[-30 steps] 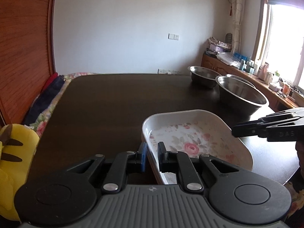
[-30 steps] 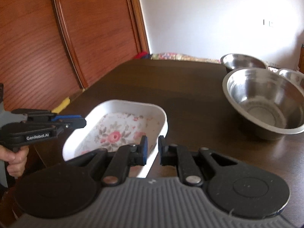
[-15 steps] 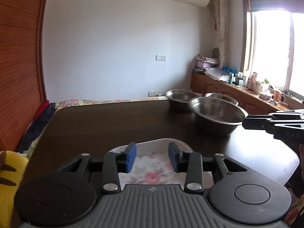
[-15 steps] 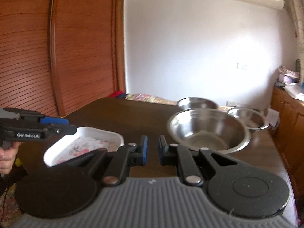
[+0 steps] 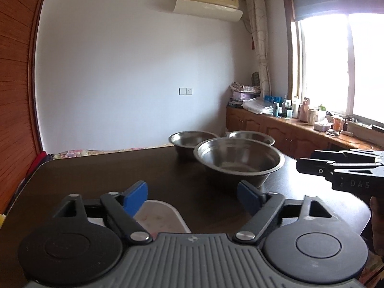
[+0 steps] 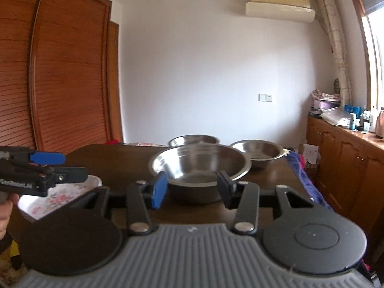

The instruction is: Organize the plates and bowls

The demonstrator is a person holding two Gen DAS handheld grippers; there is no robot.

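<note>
Both the left tongs (image 5: pixel 192 195) and right tongs (image 6: pixel 190 188) gaped wide, gripping nothing. The floral dish (image 5: pixel 161 219) sat on the desk (image 5: pixel 96 177) just below the left tongs; the largest steel bowl (image 6: pixel 199 168) stood just ahead of the right tongs, with two smaller bowls (image 6: pixel 194 140) behind it.

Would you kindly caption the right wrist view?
Open right tool faces three steel bowls on a dark table.

A lived-in home room: wall air conditioner (image 5: pixel 208 2) at 12 o'clock, louvred wooden wardrobe (image 6: pixel 55 76) at 9, cluttered windowsill cabinets (image 5: pixel 283 129) at 3, dark dining table (image 5: pixel 120 175) centre.
</note>
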